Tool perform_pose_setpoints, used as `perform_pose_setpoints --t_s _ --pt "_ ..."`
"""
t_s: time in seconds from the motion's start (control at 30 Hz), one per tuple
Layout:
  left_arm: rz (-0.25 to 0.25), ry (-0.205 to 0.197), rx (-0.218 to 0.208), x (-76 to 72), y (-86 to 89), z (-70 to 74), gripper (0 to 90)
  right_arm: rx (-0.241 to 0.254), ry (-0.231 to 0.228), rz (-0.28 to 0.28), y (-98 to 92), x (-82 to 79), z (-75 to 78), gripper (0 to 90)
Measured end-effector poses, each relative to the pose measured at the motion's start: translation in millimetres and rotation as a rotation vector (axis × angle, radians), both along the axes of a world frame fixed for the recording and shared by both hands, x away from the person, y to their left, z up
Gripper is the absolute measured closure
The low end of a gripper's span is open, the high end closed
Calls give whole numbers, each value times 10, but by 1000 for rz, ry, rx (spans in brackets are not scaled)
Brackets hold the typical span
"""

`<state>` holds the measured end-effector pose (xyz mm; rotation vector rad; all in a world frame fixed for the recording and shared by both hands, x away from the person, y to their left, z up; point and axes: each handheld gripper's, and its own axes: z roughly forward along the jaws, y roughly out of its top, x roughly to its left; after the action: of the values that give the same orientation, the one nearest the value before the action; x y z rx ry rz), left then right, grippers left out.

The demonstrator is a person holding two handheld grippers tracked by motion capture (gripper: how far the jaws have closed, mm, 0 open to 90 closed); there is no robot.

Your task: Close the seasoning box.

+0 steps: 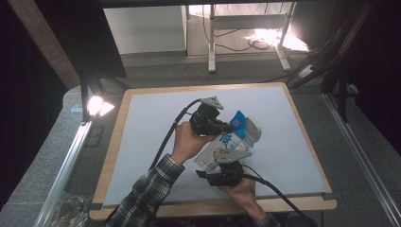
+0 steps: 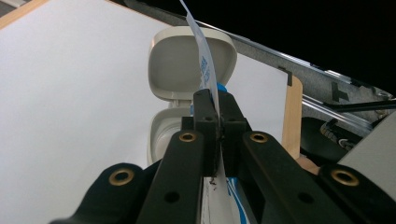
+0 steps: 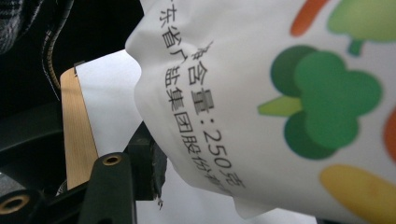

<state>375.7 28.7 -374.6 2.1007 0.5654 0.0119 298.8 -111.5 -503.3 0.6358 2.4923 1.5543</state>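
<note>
A white pouch (image 1: 226,147) printed with vegetables and Chinese text is held tilted over the white mat (image 1: 151,127). Its grey flip lid (image 1: 253,130) stands open at the upper end. My left gripper (image 1: 231,126) comes in from the left and is shut on a thin blue-and-white film tab (image 1: 239,122) at the pouch's opening. In the left gripper view that tab (image 2: 204,65) runs up from between the closed left gripper (image 2: 218,100), with the open lid (image 2: 184,65) behind it. My right gripper (image 1: 226,171) grips the pouch's lower end from below. The pouch (image 3: 280,102) hides one jaw; the other finger (image 3: 145,163) presses its side.
The mat lies on a wooden table (image 1: 302,202) whose edges show all round. A bright lamp (image 1: 97,105) shines at the table's left corner. A metal rail (image 1: 66,165) runs along the left side. Black cables (image 1: 165,137) trail from both grippers toward the person.
</note>
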Motion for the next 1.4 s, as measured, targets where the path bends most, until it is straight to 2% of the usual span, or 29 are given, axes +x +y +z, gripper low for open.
perform_pose_setpoints --t_s 0.13,0.17,0.27,0.47,0.5,0.77,1.03,1.23,1.4 --pt "-7 -12 4 -2 31 5 892 -6 8 -2 -12 2 -6 422" --pt "-1 -10 -7 -9 30 1 892 -8 10 -4 -14 2 -9 418" --pt "-6 -16 0 -11 52 1 892 -15 13 -7 -25 7 -17 410" --pt "-6 -14 -16 -43 86 -2 892 -21 23 -8 -40 16 -36 402" --pt "-13 -22 -7 -40 101 1 892 -21 27 -8 -43 17 -41 401" --pt "-10 -22 -14 -54 177 -16 894 -33 39 -18 -70 27 -66 392" --pt "-15 -48 -6 -51 248 -63 894 -38 44 -25 -99 28 -94 392" --pt "-12 -60 -22 -59 254 -79 893 -41 43 -26 -129 11 -98 392" --pt "-16 -73 -16 -67 270 -100 893 -44 42 -29 -169 -15 -103 392"
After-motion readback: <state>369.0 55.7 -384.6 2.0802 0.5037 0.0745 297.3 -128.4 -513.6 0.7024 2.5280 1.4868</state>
